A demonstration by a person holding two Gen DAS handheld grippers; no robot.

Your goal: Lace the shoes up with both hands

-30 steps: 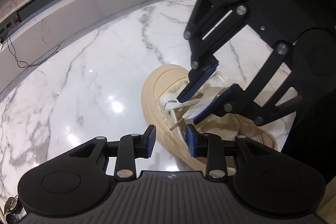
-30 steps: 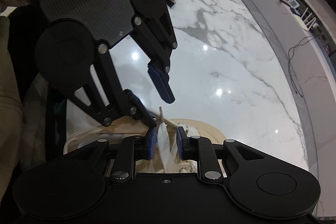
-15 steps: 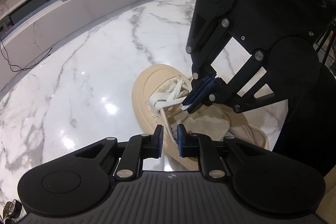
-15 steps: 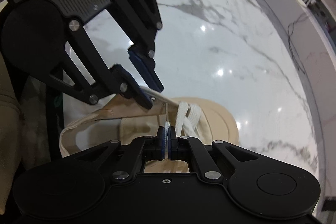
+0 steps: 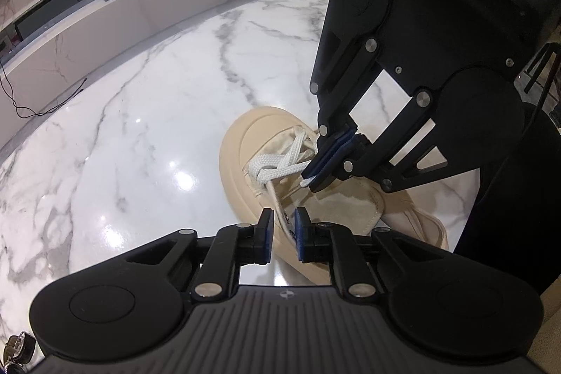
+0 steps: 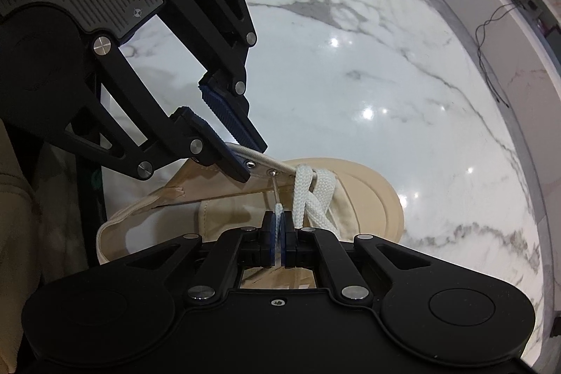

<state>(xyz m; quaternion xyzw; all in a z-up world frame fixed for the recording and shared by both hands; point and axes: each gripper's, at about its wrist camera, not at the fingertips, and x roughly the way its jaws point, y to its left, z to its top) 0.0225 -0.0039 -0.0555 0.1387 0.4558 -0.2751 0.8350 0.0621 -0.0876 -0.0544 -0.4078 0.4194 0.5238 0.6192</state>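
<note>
Left wrist view, item one: beige shoe [image 5: 315, 198] lying on the white marble table [image 5: 140, 128], toe pointing away from the holder, white lace [image 5: 277, 165] crossing in a few rows near the toe; the upper eyelets are standing empty.

Item two: right gripper [image 5: 313, 170] is pinching the lace tip between its blue pads, jaws fully together on the cord just over the tongue.

Item three: left gripper [image 5: 282, 235] is sitting with its fingers parted by a narrow gap; the shoe's eyelet flap is running up between the pads, but whether the pads are touching it cannot be told.

Right wrist view, item four: the aglet end is poking out past the right gripper [image 6: 277, 242], aiming at a metal eyelet [image 6: 273, 172] on the flap edge, close beside the left gripper's [image 6: 242, 146] lower finger.

Risks, as judged:
- The tip is appearing short and soft beyond the pads; pushed off-axis, it is likely to buckle against the eyelet rim rather than pass.
- With the flap loosely held, it may be giving way under the push, so the eyelet is drifting off line.
- The left finger crowding the eyelet may be blocking the tip.
- A hard pull may be dragging the light shoe across the slick table.
</note>
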